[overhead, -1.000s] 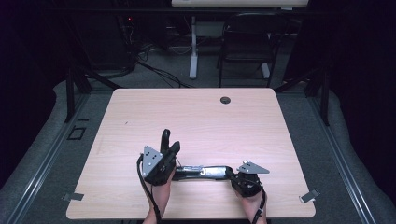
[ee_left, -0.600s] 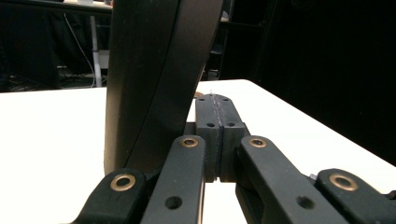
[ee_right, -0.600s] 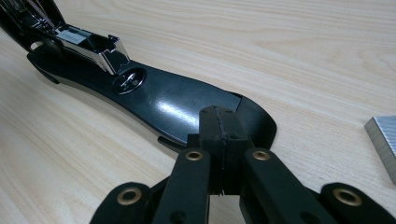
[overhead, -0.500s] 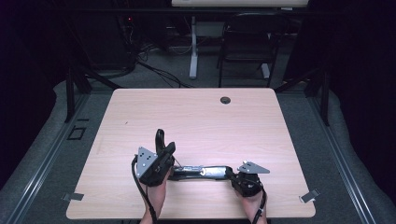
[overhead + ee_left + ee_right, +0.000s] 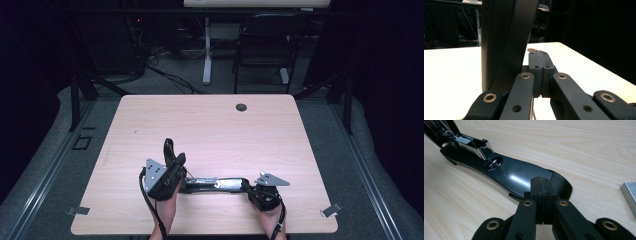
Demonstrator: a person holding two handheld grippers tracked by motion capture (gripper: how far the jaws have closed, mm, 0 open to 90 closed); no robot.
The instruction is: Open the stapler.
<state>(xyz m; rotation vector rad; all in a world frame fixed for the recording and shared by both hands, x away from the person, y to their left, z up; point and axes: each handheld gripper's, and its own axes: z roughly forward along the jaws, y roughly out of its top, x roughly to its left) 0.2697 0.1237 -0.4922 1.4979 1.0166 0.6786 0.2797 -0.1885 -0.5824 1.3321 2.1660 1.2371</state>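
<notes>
A black stapler [image 5: 215, 185] lies opened out near the front edge of the table [image 5: 210, 125], between the person's two hands. In the high view its base stretches level across the wood while its top arm [image 5: 169, 150] stands up at the left end, beside the left gripper [image 5: 167, 172]. The left gripper view looks along clenched jaws, pads pressed together with nothing between them, and the raised top arm [image 5: 506, 42] rises just left of them, so broad and near that it cuts off much of the table behind; whether it touches the jaws I cannot tell. The right gripper [image 5: 262, 192] sits at the stapler's other end. In the right gripper view its jaws are also clenched on nothing, the tips resting over the rounded end of the glossy base [image 5: 524, 177]; contact with it is hard to judge. Farther along the base the metal staple channel [image 5: 472, 143] lies exposed, its far end cut off by the frame's corner. A strip of staples [image 5: 629, 192] lies on the wood at the right edge, only partly in frame. A small round grommet [image 5: 241, 107] sits near the table's far edge.
</notes>
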